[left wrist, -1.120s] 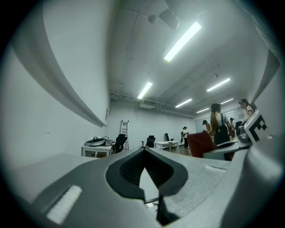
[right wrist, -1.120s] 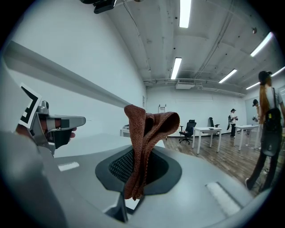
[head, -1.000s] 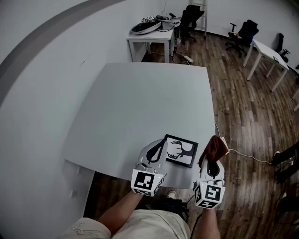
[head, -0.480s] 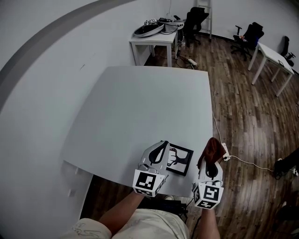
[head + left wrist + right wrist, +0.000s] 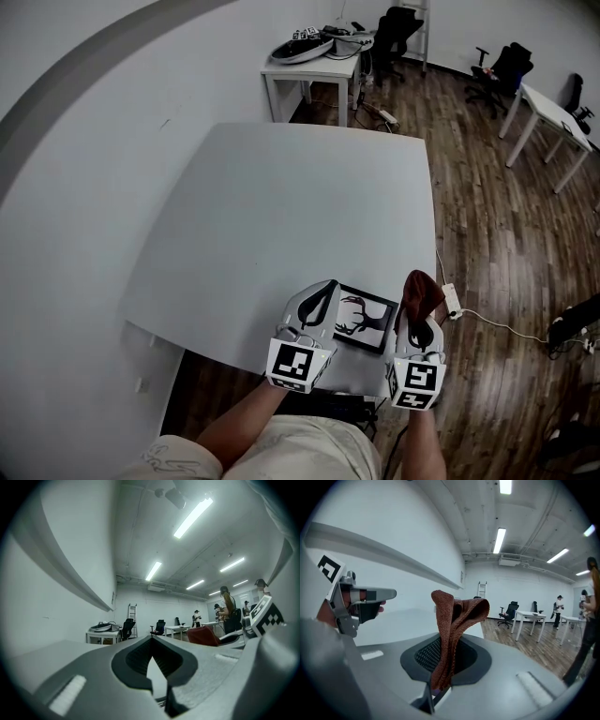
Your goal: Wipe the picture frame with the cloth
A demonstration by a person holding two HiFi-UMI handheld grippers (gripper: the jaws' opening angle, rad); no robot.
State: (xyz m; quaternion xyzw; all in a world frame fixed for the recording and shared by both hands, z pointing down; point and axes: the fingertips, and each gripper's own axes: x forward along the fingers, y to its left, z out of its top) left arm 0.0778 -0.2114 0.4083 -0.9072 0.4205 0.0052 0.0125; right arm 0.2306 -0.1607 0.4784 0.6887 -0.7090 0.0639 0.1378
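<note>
Cloth (image 5: 454,620), rust-brown, stands bunched in clamped right fingers (image 5: 379,677); left fingers (image 5: 93,677) closed, empty.

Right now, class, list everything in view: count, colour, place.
Table: one, light grey, centre.
Frame: one, black, table's near edge.
Cloth: one, reddish brown, in the right jaws.
Side table: one, white, at the back, cluttered.
Chairs: at least two, black, far end.
Desk: one, white, far right.
Power strip: one, white, on the floor right of the table.
Left gripper: one, grey, left of the frame, jaws shut, empty.
Right gripper: one, grey, right of the frame, jaws shut on the cloth.
</note>
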